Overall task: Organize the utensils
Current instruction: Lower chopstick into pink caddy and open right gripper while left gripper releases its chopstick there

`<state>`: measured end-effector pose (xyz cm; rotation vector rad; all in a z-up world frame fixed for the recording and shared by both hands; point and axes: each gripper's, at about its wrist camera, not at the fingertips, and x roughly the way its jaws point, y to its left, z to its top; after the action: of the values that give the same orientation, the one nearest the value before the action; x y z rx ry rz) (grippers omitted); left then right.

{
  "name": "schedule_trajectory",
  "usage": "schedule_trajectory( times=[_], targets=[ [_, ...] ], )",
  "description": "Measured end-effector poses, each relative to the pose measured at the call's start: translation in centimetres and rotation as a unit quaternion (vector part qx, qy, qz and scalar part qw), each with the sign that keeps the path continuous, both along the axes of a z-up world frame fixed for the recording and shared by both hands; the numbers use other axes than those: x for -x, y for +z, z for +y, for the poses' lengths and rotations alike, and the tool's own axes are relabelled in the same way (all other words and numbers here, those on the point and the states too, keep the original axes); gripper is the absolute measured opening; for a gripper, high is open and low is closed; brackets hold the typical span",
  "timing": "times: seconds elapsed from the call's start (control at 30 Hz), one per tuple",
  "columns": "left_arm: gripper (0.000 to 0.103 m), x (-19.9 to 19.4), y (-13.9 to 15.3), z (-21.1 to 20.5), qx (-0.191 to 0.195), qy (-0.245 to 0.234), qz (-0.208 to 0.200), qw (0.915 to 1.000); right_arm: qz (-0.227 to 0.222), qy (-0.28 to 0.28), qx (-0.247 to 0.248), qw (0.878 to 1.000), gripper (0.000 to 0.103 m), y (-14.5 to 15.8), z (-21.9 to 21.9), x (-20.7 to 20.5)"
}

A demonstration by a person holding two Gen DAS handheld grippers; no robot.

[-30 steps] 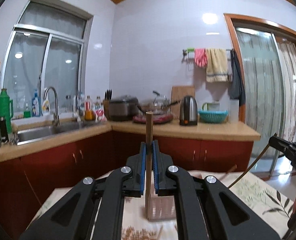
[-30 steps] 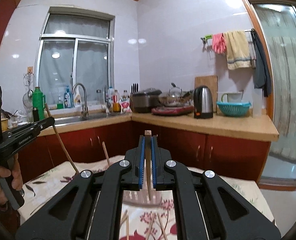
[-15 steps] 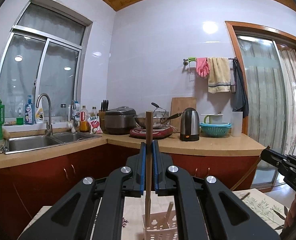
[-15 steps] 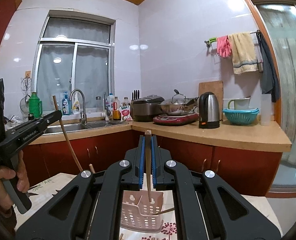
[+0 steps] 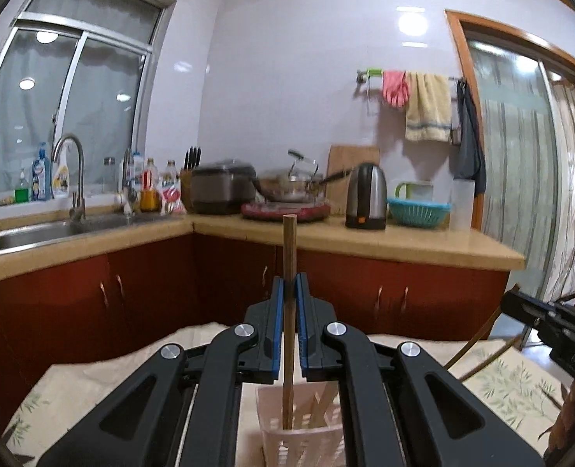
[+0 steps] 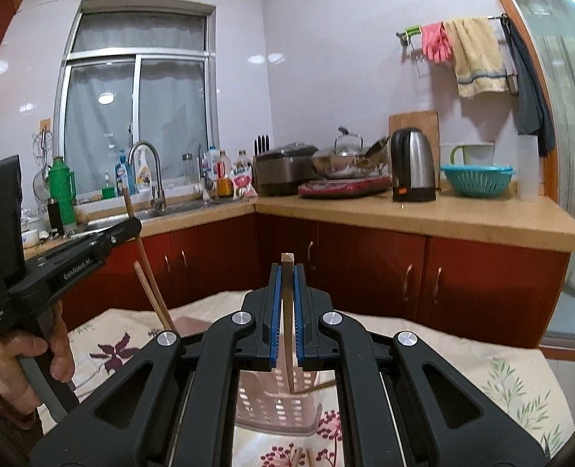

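Observation:
My left gripper (image 5: 289,286) is shut on a brown wooden chopstick (image 5: 288,311) that stands upright, its lower tip inside the pink perforated utensil basket (image 5: 303,432) on the table. Other chopsticks lean in the basket. My right gripper (image 6: 286,274) is shut on another wooden chopstick (image 6: 287,330), also upright with its tip in the basket (image 6: 276,404). The left gripper also shows in the right wrist view (image 6: 126,229) at left, the right gripper in the left wrist view (image 5: 521,303) at right.
The table carries a floral cloth (image 6: 501,381). Loose chopsticks (image 6: 303,457) lie on it in front of the basket. Behind is a kitchen counter (image 6: 443,214) with kettle, cooker, sink and red cabinets. A glass door stands at right.
Both grippers have tilted down and lowered their chopsticks, so the tips now sit inside the basket. The basket shows larger and closer in both views.

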<state>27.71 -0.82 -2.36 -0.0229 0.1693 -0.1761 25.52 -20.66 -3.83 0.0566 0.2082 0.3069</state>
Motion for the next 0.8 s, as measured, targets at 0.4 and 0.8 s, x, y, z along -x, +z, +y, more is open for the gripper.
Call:
schedule_trajectory(
  times=[0.4,0.8],
  targets=[
    [0.064,0.8,-1.9,0.8,-0.018,0.024,0.034,0.999,0.011,-0.017,-0.006,1.0,0.034,-0.4,-0.8,1.7],
    [0.071,6.3,-3.1,1.8,-0.025,0.045,0.066,0.9965,0.004,-0.04,0.017,0.999,0.04,-0.4,-1.6,8.3]
  ],
)
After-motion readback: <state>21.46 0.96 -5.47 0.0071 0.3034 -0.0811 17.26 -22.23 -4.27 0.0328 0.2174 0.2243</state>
